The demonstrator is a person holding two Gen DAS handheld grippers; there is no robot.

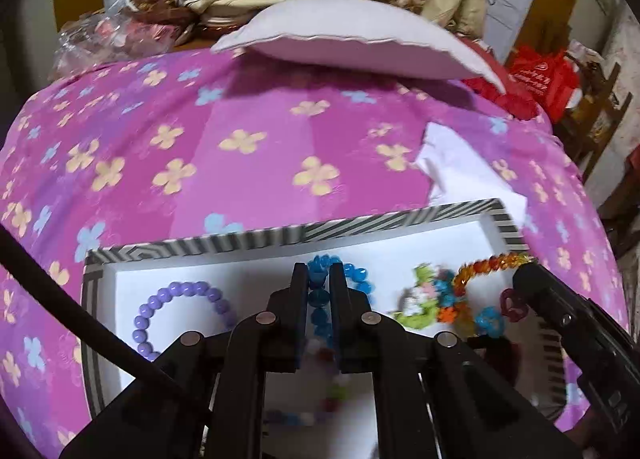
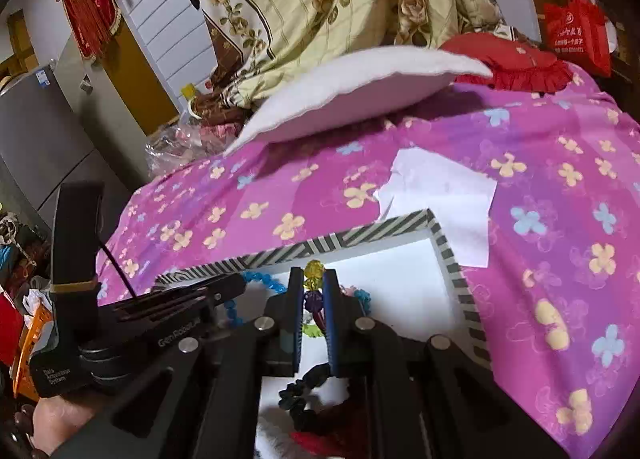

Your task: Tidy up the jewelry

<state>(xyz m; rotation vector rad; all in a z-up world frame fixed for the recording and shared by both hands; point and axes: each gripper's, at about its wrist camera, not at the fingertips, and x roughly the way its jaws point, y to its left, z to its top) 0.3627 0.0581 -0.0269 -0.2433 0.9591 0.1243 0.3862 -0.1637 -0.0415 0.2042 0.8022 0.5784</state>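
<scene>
Reading "GenRobot" and "Data Acquisition System" on my left gripper [image 2: 224, 291], I see both tools angled down into the striped tray [image 1: 256, 237] on the flowered bedspread [image 1: 240, 139]. My left jaws are pinched on the blue bead bracelet [image 1: 320, 291]. My right gripper [image 2: 313, 299] is nearly closed around the amber bead strand [image 2: 314, 271]. A purple bracelet [image 1: 176, 311] lies left inside the tray.
</scene>
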